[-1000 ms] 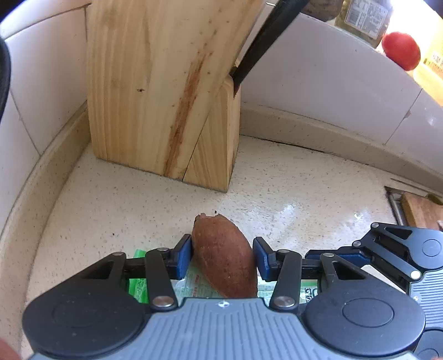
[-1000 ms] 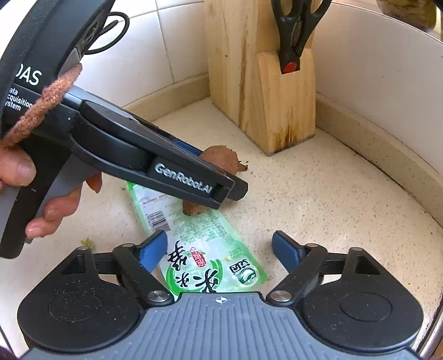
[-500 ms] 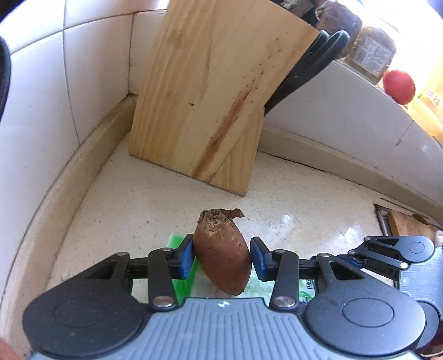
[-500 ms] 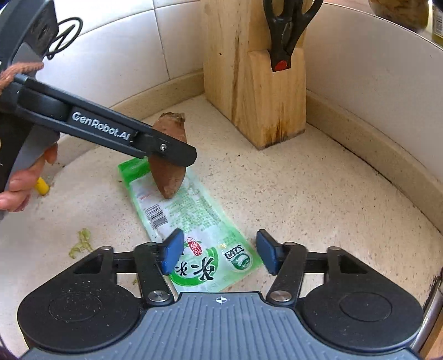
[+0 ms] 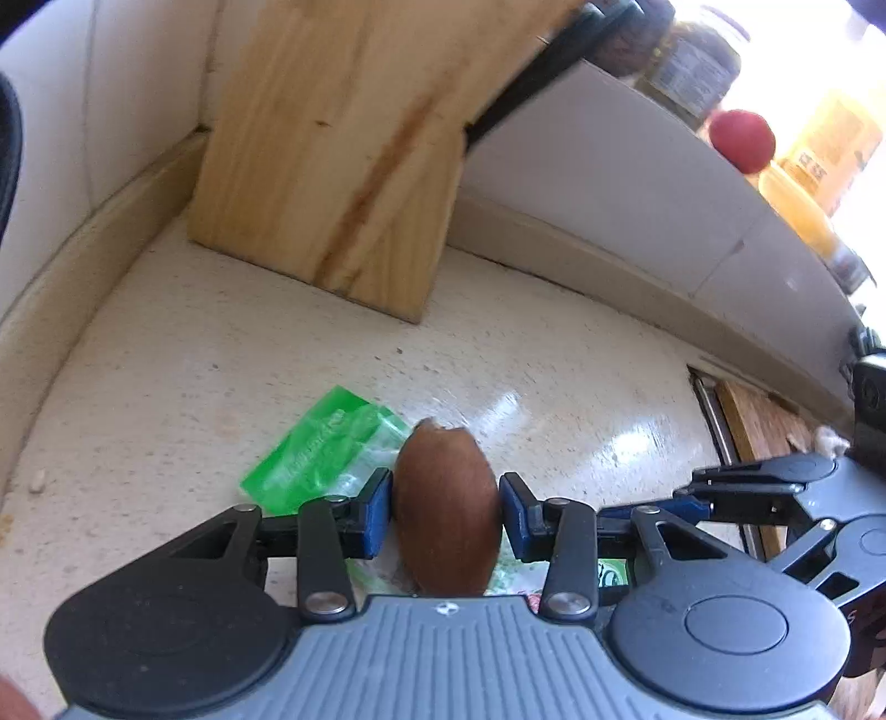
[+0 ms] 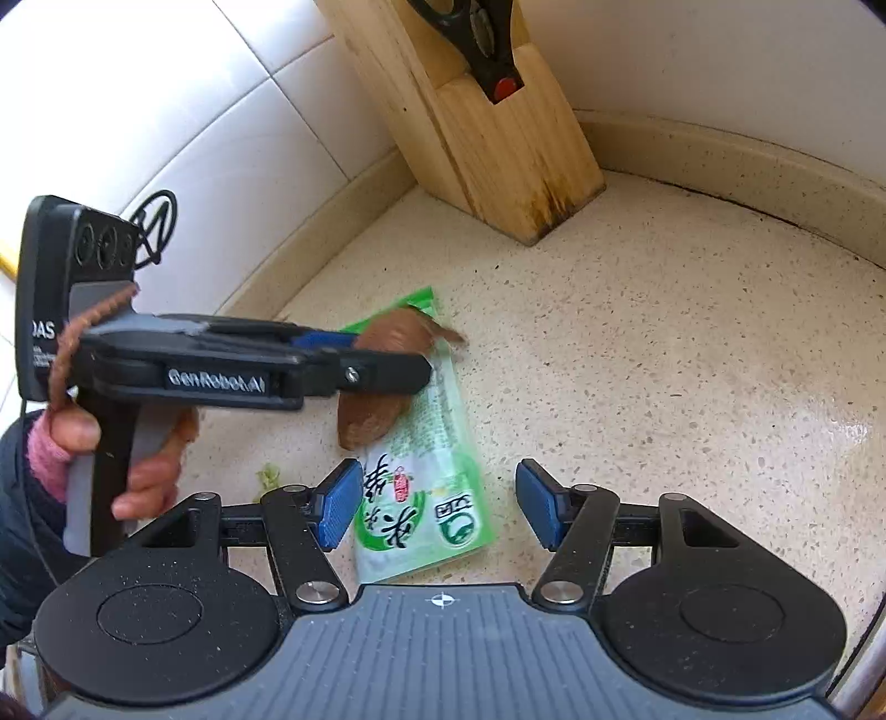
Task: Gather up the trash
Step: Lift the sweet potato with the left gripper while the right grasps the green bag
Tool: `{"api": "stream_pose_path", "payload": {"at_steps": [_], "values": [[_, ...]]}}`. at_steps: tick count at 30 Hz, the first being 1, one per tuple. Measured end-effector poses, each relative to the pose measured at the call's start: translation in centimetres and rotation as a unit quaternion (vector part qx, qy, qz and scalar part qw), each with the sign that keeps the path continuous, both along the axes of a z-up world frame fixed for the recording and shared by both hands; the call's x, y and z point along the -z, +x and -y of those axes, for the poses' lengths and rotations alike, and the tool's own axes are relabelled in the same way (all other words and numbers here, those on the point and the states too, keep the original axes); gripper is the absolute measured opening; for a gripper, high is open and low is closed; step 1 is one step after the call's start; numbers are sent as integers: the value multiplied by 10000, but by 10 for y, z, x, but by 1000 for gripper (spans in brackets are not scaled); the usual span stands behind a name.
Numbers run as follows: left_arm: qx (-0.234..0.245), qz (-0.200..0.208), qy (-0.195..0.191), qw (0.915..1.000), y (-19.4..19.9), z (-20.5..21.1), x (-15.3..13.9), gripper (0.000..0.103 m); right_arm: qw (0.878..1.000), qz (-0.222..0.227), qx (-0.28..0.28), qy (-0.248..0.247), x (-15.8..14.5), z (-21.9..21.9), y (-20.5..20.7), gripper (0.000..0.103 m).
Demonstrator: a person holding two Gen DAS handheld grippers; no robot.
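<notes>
A: So the left gripper has its blue pads clamped on the brown sweet potato piece, held above the speckled countertop.

B: And the right gripper?

A: Jaws wide apart, gripping nothing, hovering over one green plastic snack wrapper lying flat. One wooden knife block in the corner, black-handled scissors stuck in it.
</notes>
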State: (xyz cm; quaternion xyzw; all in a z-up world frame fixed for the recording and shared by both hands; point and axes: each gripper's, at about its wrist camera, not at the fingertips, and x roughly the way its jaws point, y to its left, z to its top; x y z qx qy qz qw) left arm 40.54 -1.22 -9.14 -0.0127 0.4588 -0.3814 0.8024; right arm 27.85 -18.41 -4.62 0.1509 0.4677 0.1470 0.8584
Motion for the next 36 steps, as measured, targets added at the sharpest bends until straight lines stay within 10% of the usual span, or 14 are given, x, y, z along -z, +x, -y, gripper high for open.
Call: {"api": "stream_pose_path", "payload": {"at_steps": [13,22,30,36], "values": [[376,1356,1053,9844,-43,28,2,45,9954,239,-325,-872,-3,-29,-10,76],[-61,1125,646,9915,-34,13,1,37,9950,252,-225,-938,-6,-28,-17,76],[-566,1123,481,9909,-31,-33,-12,37,9976,-235,315,562,-1,3,-33,76],[-701,926,382,9925,-24,-42,-2,37,9751,-392,777,2040,21,22,-48,75]]}}
